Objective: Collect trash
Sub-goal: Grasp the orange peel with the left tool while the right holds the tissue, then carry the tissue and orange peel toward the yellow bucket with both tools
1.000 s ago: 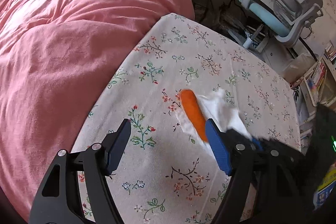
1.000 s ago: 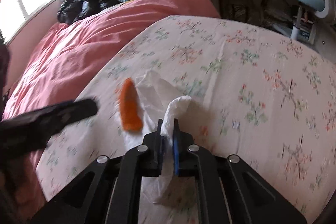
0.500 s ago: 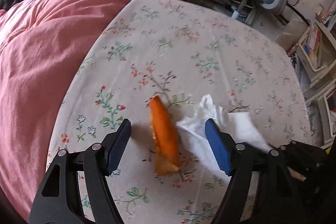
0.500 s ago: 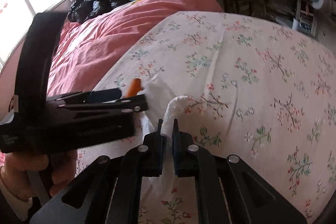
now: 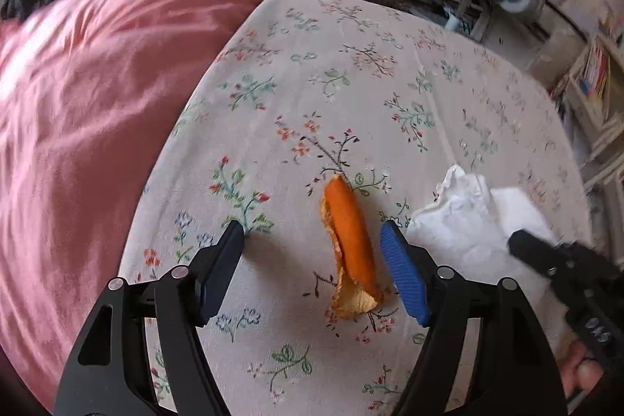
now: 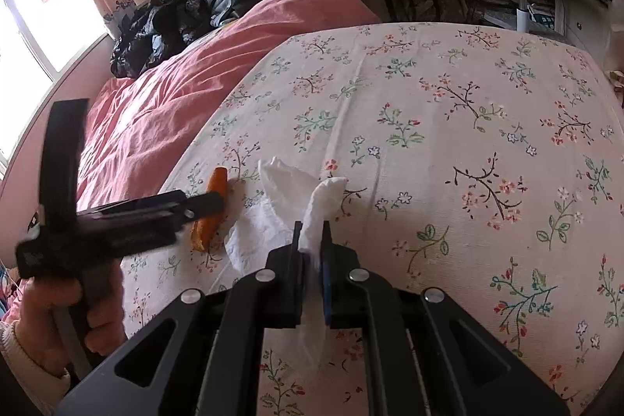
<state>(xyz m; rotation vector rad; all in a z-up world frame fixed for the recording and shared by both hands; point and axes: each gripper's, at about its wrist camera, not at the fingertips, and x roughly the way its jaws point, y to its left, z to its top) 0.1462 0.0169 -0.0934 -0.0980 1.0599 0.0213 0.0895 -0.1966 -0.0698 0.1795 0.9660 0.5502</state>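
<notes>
Both grippers are showing black, angular frames with triangular cut-outs and round silver screws. The left gripper point(image 5: 312, 248) is wearing ribbed blue pads point(image 5: 403, 275) on its fingers; the right gripper point(image 6: 311, 260) is showing a blue pad edge too. At lower left, a cream knitted cuff point(image 6: 23, 357) is covering the wrist.

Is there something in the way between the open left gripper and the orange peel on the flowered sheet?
Nothing visible blocks it. The orange peel lies bare on the flowered sheet, between the open jaws of the left gripper, nearer the blue one. The white tissue lies beside it, pinched by the right gripper.
</notes>
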